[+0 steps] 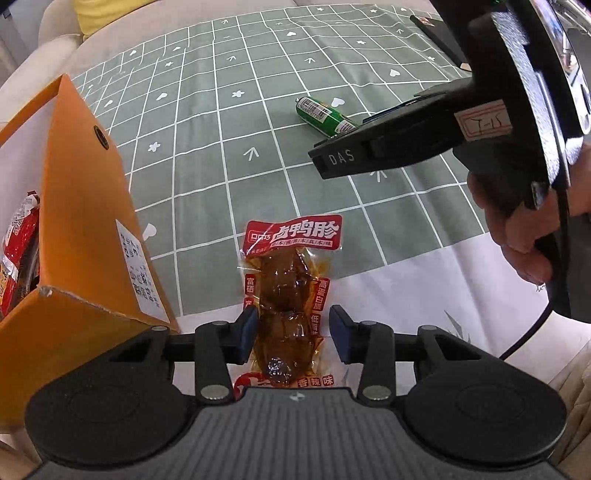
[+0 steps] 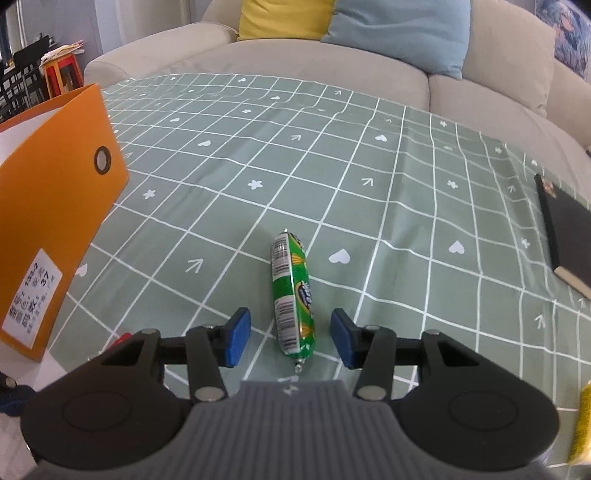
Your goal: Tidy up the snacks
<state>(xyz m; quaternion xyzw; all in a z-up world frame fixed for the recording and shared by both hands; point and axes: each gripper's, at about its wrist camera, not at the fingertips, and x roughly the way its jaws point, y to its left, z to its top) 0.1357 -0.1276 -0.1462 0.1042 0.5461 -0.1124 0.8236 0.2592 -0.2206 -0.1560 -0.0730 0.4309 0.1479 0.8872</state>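
Sausage [image 2: 293, 295] lengthwise between right tool [image 2: 291, 338] pads, untouched

sausage [image 2: 294, 299] right of box [image 2: 55, 206], on tablecloth [image 2: 388, 206]

Beige sofa [image 2: 369, 70], yellow cushion [image 2: 280, 18], blue cushion [image 2: 402, 33], green checked tablecloth [image 2: 369, 192]
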